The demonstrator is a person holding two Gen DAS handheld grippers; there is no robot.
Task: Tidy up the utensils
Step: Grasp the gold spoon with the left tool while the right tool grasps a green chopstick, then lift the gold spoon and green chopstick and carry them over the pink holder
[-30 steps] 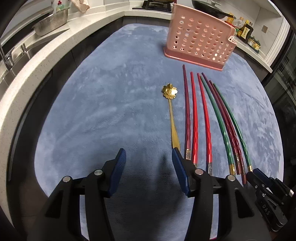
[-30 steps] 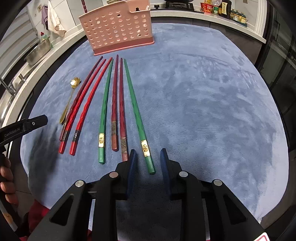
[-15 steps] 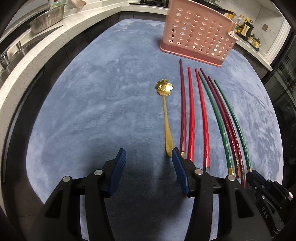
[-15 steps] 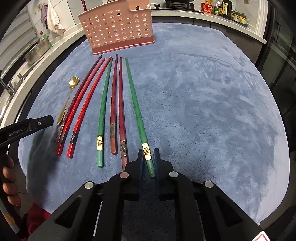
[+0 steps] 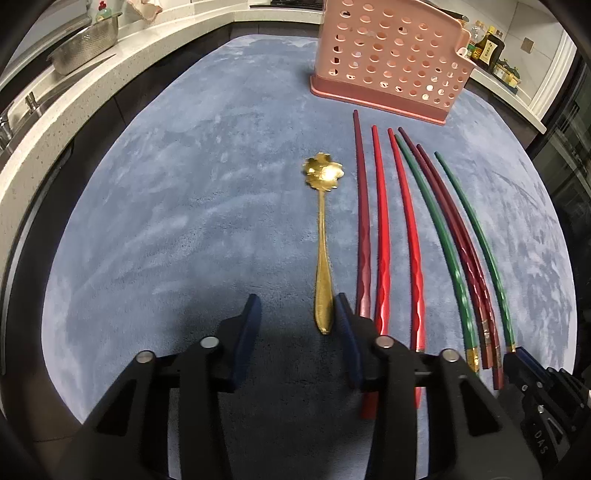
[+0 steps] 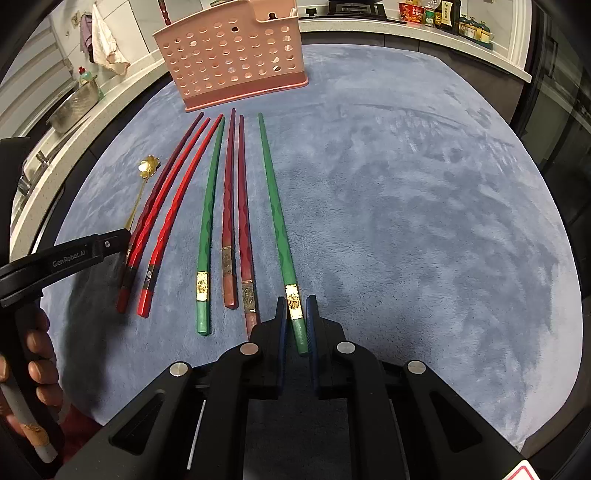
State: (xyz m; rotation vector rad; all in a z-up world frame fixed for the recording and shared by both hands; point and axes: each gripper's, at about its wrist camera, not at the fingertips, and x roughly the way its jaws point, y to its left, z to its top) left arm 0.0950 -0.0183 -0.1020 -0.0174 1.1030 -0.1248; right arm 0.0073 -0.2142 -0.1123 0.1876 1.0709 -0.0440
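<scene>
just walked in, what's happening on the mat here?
A person with a gripper in each hand is sorting utensils on a blue mat. The right gripper is shut on the rightmost green chopstick. The left gripper is closing around the gold spoon handle, not yet gripping. The other chopsticks lie in a row before the pink holder.

I see a kitchen around the blue-grey cloth [image 5: 184, 206] covering the desk — a pale speckled counter [image 5: 48, 147] curves along the left, with a steel colander [image 5: 85, 48] and a tap [image 5: 29, 103]. Bottles [image 6: 443, 14] line the far counter; a towel [image 6: 103, 40] hangs on white tiles — dark glass on the right.
</scene>
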